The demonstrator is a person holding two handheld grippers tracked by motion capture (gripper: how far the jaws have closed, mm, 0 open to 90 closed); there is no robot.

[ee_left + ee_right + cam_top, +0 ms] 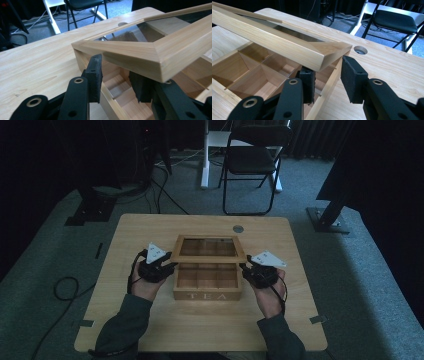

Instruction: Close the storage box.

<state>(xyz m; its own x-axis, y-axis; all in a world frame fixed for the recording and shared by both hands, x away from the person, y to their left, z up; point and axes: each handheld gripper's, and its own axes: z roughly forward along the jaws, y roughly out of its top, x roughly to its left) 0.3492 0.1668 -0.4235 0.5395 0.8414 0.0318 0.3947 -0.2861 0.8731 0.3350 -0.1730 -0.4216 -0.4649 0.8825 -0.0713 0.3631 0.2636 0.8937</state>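
A wooden tea box (207, 287) sits mid-table, its long axis running left to right, the "TEA" front facing the person. Its glass-paned lid (209, 249) is tilted up, hinged at the far edge. The left gripper (170, 268) and right gripper (245, 269) straddle the box's side walls, jaws apart, seemingly propping the lid's near corners from below
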